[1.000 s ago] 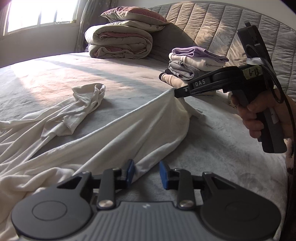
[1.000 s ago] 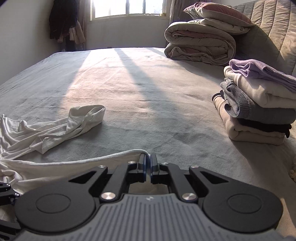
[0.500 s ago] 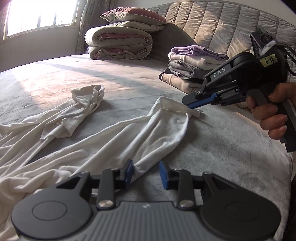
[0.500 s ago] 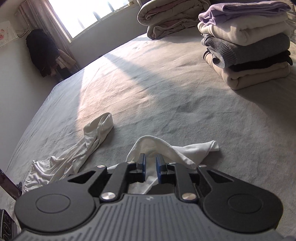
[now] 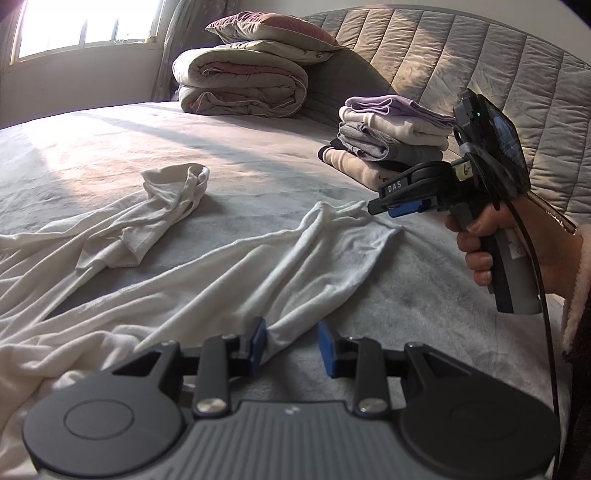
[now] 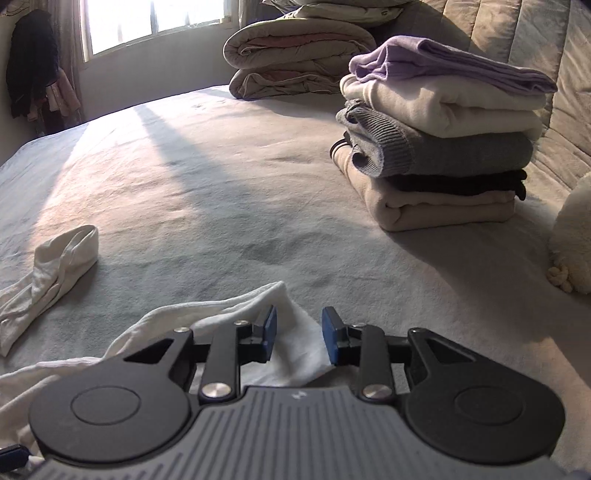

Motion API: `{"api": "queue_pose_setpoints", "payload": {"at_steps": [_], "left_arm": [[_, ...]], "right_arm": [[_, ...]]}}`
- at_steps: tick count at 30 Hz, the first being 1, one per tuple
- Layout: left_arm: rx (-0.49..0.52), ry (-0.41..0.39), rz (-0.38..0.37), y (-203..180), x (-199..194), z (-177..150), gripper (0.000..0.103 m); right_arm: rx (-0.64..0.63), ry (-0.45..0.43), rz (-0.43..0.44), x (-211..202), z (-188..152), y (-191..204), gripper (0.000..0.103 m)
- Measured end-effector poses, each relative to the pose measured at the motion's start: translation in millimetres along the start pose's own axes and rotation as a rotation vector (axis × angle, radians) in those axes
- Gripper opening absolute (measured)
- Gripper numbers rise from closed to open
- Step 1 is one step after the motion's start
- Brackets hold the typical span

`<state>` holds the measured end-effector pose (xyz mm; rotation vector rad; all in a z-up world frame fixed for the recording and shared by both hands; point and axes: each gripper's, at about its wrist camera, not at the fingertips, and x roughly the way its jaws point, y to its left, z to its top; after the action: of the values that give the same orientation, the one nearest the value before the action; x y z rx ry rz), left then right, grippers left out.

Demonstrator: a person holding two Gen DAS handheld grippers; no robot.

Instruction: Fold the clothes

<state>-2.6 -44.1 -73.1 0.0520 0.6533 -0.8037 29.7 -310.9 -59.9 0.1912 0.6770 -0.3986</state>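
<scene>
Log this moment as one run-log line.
left gripper: open, over white garment | right gripper: open, above its corner | garment: flat on bed, unfolded | folded stack: untouched

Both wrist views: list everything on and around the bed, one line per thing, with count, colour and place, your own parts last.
Crumpled white long-sleeved garment: one, white, spread unfolded on the near bed.
Grey plush bed cover: one, grey, under everything.
Stack of folded clothes: one stack; lilac on top, then cream, grey knit, black, beige; far right by the headboard.
Rolled beige and pink duvet: one, at the head of the bed.
Maroon pillow: one, on the duvet.
Quilted grey headboard: one, behind the stack.
Window: one, bright, far wall.
Dark hanging clothes: a cluster, left of the window.
Fluffy cream object: one, right edge.
Left gripper: open, above the garment.
Right gripper: open, over a sleeve end.
Right hand: gripping the handle.
</scene>
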Motion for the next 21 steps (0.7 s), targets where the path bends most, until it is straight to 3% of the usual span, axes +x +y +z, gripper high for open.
{"api": "queue_pose_setpoints", "payload": {"at_steps": [7, 15, 18, 19, 21], "left_arm": [[-0.003, -0.006, -0.009, 0, 0, 0, 0.031], [0.025, -0.012, 0.014, -7, 3, 0, 0.031], [0.041, -0.014, 0.038, -12, 5, 1, 0.031], [0.052, -0.015, 0.058, -15, 6, 1, 0.022], [0.075, -0.011, 0.124, -21, 9, 3, 0.006]], "right_arm": [[0.230, 0.083, 0.117, -21, 8, -23, 0.037], [0.342, 0.143, 0.129, -24, -8, -39, 0.038], [0.382, 0.122, 0.146, -13, -14, -37, 0.038], [0.364, 0.097, 0.141, -12, -15, -35, 0.038], [0.310, 0.055, 0.103, -13, -18, -31, 0.001]]}}
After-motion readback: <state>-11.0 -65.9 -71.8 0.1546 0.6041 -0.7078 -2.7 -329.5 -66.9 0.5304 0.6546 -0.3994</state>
